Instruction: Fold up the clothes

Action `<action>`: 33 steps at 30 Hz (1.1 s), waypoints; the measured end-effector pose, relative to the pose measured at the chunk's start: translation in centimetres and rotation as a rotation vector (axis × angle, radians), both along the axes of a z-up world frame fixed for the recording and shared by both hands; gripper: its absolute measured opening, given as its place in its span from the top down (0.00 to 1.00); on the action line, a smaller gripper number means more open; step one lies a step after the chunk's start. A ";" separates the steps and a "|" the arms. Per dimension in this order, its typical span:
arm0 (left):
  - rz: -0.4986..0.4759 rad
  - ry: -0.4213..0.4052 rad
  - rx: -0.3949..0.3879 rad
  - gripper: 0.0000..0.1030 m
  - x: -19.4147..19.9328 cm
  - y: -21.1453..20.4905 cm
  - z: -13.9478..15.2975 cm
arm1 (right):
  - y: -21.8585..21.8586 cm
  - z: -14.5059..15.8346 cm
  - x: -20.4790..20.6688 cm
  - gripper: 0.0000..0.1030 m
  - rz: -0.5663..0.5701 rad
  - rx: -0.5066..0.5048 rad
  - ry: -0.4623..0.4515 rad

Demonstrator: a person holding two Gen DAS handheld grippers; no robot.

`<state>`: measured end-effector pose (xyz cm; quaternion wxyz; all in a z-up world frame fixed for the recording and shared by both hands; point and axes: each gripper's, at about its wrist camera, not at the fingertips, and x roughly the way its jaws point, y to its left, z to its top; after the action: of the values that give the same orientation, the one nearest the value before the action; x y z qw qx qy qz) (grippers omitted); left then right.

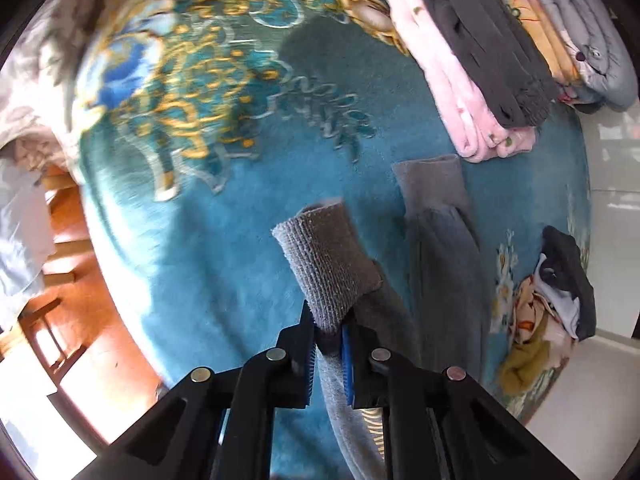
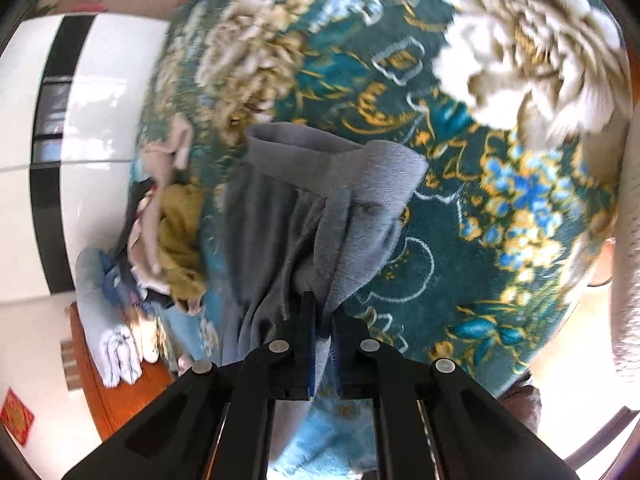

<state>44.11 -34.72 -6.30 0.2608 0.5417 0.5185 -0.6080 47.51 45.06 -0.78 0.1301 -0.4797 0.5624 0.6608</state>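
Left gripper (image 1: 329,334): fingers closing on grey fabric, pinching it.
Right gripper (image 2: 324,330): fingers clamping grey fabric likewise.

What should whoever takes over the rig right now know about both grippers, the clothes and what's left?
Left gripper: shut on the ribbed cuff of the grey sweatpants, lifted above the rug.
Right gripper: shut on bunched fabric below the waistband of the same pants.
Done: folded pink and dark grey stack, plus a second folded stack behind it.
Left: fold these pants; then the unfolded pile at the rug's edge.
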 end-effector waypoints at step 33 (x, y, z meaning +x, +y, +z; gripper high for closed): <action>-0.064 -0.228 0.125 0.88 -16.6 -2.4 -7.0 | -9.6 -8.9 -18.7 0.49 0.093 0.163 -0.446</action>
<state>27.47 -37.16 -13.32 0.2641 0.6387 0.5049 -0.5171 28.77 35.44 -9.71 0.2588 -0.6270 0.4421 0.5869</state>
